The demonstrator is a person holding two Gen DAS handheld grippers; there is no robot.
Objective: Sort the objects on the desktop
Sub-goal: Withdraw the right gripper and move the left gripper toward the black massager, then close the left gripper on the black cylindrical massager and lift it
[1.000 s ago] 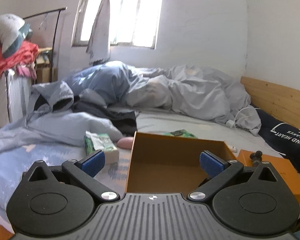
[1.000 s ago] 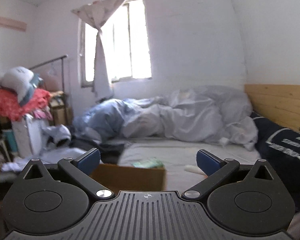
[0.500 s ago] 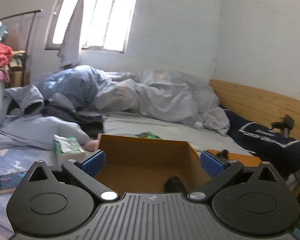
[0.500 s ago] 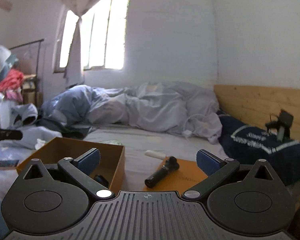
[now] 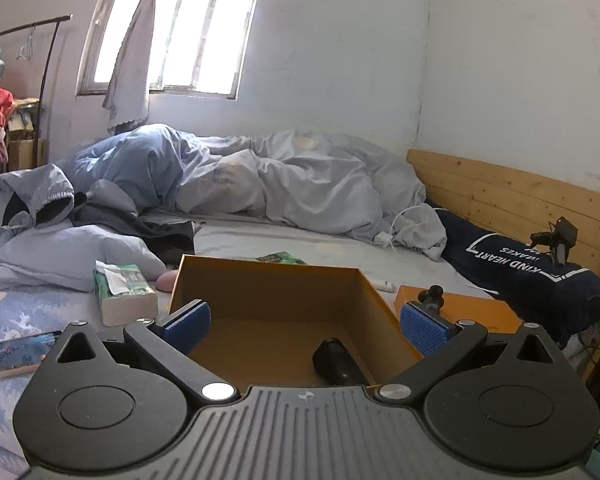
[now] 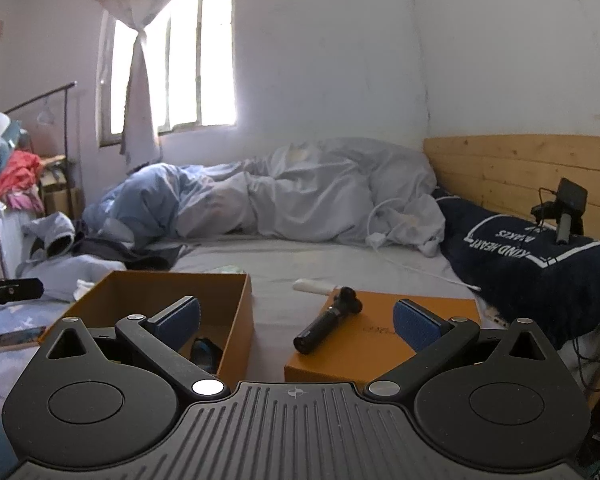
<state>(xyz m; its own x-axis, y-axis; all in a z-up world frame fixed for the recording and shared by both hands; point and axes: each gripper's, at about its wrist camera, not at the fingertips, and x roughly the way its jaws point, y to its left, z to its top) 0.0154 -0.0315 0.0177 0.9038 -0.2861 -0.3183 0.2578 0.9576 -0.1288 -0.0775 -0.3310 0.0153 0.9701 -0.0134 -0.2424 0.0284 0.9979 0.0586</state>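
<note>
An open orange box (image 5: 268, 280) sits on the bed with a black object (image 5: 334, 362) inside it; the box also shows in the right wrist view (image 6: 236, 320). My left gripper (image 5: 304, 322) is open and empty, just above the box's near side. An orange lid (image 6: 380, 344) lies right of the box with a black cylindrical tool (image 6: 326, 326) on it. My right gripper (image 6: 296, 320) is open and empty, close above and in front of that tool. A white tube (image 6: 314, 286) lies behind the lid.
A tissue pack (image 5: 124, 292) and a phone (image 5: 18, 354) lie left of the box. A green packet (image 5: 280, 258) lies behind it. Rumpled quilts (image 5: 260, 184) fill the far bed. A dark pillow (image 6: 532, 264) with a small camera stand (image 6: 566, 212) lies along the wooden headboard on the right.
Both grippers have swung right and tilted down. The box interior with the black object, the lid and the black tool have come into view. Both stay open.
</note>
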